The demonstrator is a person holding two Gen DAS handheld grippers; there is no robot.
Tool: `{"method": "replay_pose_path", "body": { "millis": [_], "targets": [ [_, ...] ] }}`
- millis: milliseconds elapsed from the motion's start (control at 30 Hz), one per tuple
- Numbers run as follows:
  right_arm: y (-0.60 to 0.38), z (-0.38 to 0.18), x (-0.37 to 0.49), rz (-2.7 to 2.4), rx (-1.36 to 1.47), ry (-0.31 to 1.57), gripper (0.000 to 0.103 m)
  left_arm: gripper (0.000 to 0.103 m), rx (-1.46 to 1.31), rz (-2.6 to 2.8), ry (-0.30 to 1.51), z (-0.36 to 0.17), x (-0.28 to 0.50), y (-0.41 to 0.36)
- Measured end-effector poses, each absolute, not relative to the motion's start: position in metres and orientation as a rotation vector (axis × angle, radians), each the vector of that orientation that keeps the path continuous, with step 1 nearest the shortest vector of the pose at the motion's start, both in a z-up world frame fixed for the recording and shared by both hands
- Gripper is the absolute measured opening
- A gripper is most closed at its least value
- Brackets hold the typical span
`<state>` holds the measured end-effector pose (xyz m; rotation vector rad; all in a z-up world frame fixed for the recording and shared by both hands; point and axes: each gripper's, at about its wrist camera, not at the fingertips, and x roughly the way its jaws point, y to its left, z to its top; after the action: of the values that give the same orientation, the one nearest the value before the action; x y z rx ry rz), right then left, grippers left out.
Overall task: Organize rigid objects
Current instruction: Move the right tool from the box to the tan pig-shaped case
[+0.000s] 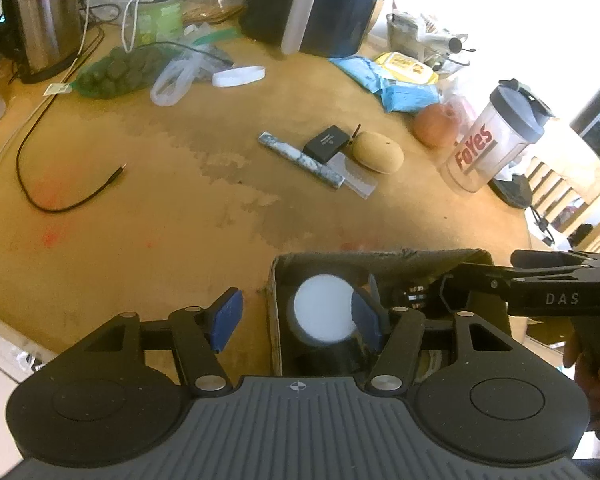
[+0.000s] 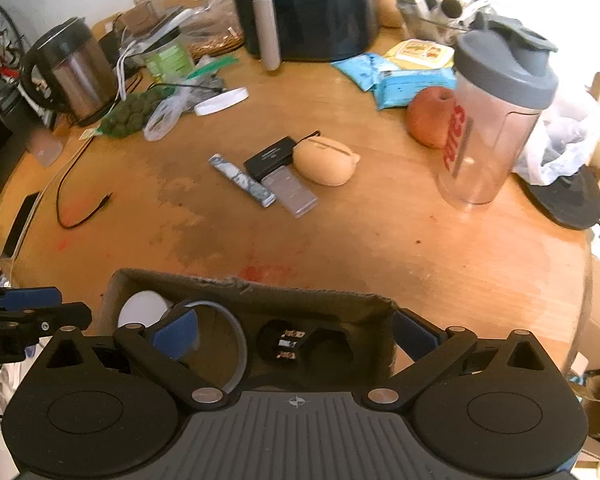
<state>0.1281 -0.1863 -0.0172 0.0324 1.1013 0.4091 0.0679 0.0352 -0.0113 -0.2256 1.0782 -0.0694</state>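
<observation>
Four small rigid items are still lying loose at the middle of the round table, so the sorting is looking partly done. Sitting in a tight cluster are one marbled stick, one black case, one grey flat pack and one tan pouch-shaped case, touching or nearly so. From the right wrist view they are lying at about twelve o'clock from the cardboard box, well apart from it.

Inside that box several things are already resting: one white-lidded jar at nine o'clock, one grey ring beside it, and one dark object with small labels toward the centre. I judge those as sorted, though deeper contents are hidden.

Both tools are hanging over the box. The right gripper is standing spread as wide as it goes, gripping nothing, one pad inside the box and the other beyond its three o'clock wall. The left gripper is standing about half spread, also empty, straddling the box's nine o'clock wall, its right pad near the jar.

Judging from this, four pickups are remaining.
</observation>
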Motion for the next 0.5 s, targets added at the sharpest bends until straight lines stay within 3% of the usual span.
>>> {"method": "replay_pose_path", "body": {
  "millis": [500],
  "targets": [
    [-0.206, -0.012, 0.14, 0.384, 0.008, 1.064, 0.103, 0.067, -0.205, -0.101, 1.077, -0.01, 0.087, 0.033]
  ]
}}
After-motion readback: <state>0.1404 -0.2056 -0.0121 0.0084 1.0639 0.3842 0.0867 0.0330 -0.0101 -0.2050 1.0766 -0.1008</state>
